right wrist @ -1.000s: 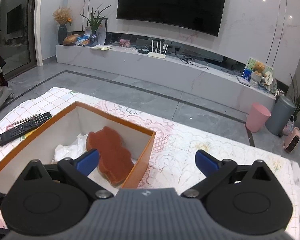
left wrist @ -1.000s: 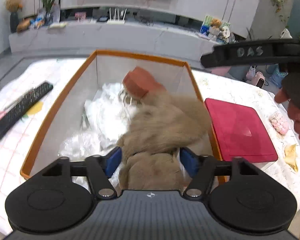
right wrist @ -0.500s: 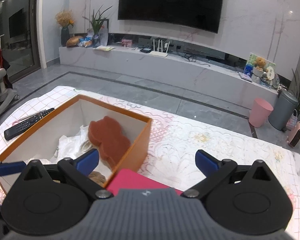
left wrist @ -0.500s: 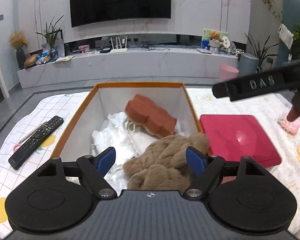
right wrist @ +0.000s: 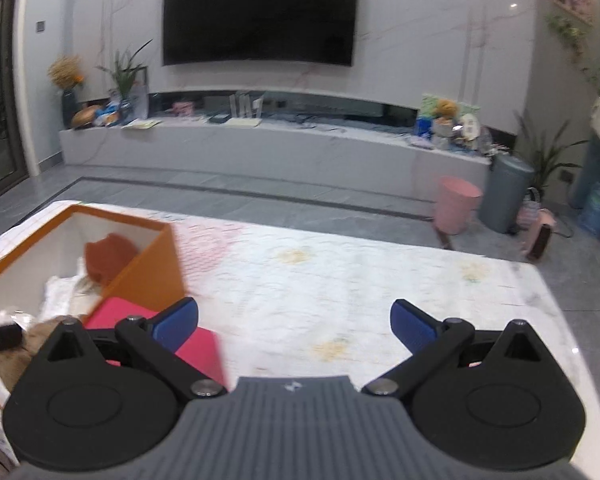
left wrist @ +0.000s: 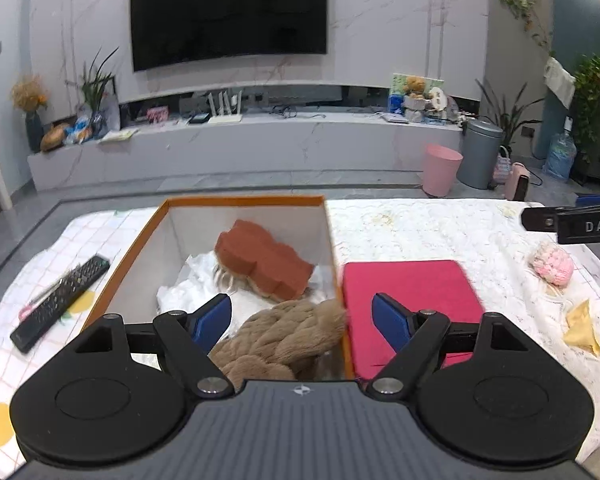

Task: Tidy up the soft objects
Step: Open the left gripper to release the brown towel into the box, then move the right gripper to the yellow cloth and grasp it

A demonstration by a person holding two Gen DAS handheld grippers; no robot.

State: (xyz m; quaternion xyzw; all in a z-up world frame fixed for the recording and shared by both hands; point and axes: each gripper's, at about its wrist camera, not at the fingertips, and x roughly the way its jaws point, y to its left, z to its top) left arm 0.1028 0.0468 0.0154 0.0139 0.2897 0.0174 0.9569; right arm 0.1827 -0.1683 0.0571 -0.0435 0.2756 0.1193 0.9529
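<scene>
Lying in box point(left wrist: 148, 240) at centre frame: sponge point(left wrist: 262, 262), beige plush point(left wrist: 284, 340). Remaining at right edge: pink plush point(left wrist: 552, 266). Left gripper point(left wrist: 302, 318), right gripper point(right wrist: 294, 326): jaws apart, empty.

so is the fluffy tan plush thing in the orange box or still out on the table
In. The fluffy tan plush lies inside the orange-rimmed box, against its right wall, near the rust-red sponge block and white wrapping.

Left gripper point(left wrist: 302, 322): black linkages, blue pads, silver screws, ribbed grey body.
</scene>
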